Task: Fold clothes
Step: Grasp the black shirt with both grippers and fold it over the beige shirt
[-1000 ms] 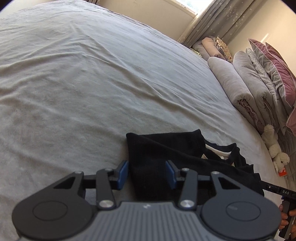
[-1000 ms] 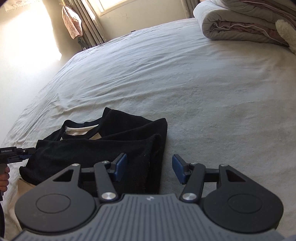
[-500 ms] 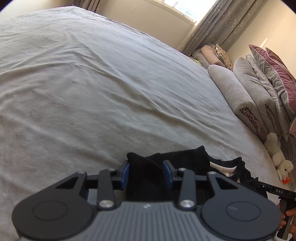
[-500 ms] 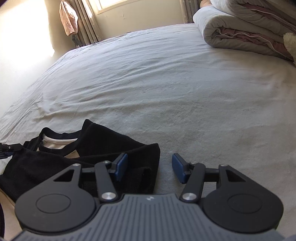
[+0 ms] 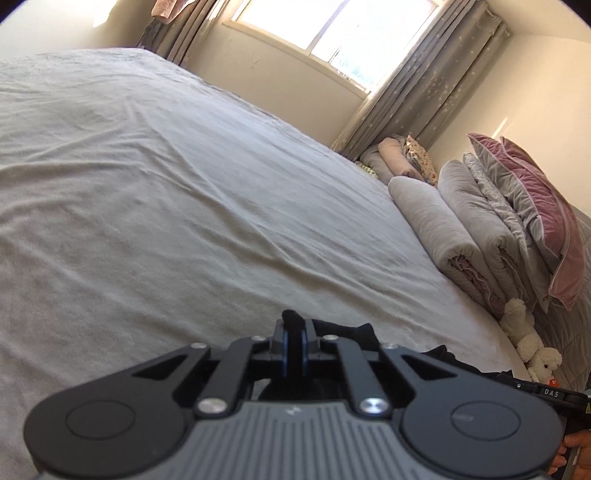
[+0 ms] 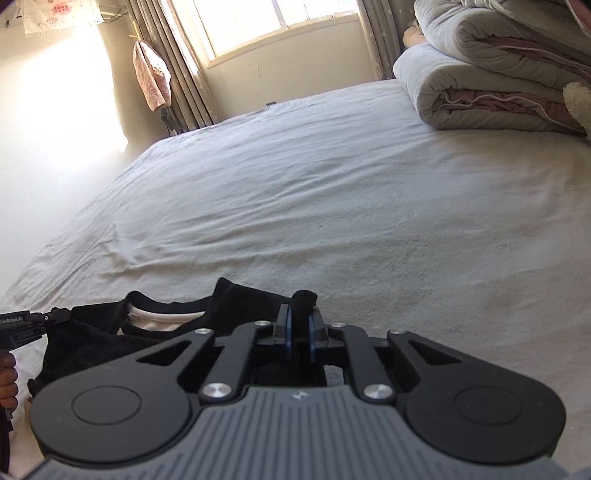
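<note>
the left gripper [image 5: 294, 341] has its jaws pinched on a fold of the black garment [image 5: 352, 332]; a second ago they stood apart with the cloth's edge between them. a nub of black cloth sticks up past the blue pads. the right gripper [image 6: 300, 325] shows its jaws closing on a bunch of the same garment [image 6: 110, 343], pads pressing the cloth, where earlier they were wide with only the left pad over the cloth. the garment lies on the near edge of the bed [image 6: 332, 206], its neckline with a pale inner layer facing up, and less of it shows in the left view than before. both views now tilt higher, showing the window [image 5: 332, 26] and curtains [image 5: 424, 92]. a hand [image 6: 7, 380] is at the left edge of the right view. farther off, rolled quilts [image 5: 461, 229] and a plush toy [image 5: 532, 343] sit along the bed's far side.
</note>
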Demonstrator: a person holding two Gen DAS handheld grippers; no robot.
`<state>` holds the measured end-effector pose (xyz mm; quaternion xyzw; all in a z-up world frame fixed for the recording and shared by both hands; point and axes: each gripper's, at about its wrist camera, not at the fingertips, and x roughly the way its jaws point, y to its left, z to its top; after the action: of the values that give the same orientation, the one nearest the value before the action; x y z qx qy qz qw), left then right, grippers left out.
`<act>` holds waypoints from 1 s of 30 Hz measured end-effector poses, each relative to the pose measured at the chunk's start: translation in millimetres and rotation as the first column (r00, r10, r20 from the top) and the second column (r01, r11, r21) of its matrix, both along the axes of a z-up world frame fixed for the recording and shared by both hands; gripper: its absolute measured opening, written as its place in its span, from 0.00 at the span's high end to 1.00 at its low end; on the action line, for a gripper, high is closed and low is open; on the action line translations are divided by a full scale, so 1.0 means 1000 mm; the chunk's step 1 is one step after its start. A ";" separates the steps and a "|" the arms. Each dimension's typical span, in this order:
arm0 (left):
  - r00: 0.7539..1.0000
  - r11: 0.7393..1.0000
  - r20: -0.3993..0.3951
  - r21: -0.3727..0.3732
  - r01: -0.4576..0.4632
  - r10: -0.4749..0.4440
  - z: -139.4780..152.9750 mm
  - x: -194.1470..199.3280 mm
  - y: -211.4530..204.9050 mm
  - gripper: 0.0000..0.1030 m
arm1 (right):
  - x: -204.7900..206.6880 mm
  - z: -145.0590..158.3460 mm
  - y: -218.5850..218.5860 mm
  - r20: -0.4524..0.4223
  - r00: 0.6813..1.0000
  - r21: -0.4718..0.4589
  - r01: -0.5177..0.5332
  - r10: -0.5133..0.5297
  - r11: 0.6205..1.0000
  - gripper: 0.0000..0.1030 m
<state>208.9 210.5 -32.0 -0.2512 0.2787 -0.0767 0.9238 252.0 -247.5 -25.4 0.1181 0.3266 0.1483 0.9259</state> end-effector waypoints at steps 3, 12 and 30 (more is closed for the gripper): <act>0.998 0.999 0.051 0.029 0.026 -0.028 0.012 -0.017 -0.003 0.94 | -0.017 0.014 -0.001 0.045 0.999 0.011 -0.015 0.015 1.000 0.90; 0.985 0.994 0.154 0.085 0.063 -0.076 0.034 -0.078 -0.009 0.94 | -0.070 0.038 0.004 0.140 0.989 -0.014 -0.055 0.056 0.998 0.91; 0.990 0.973 -0.042 0.188 0.137 -0.132 -0.003 -0.177 -0.008 0.93 | -0.172 0.003 -0.010 0.057 0.993 -0.031 -0.097 0.099 0.995 0.90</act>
<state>31.5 202.4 -35.2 -0.1435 0.3145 -0.1086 0.9320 80.2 -257.4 -22.8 0.0843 0.3067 0.1924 0.9283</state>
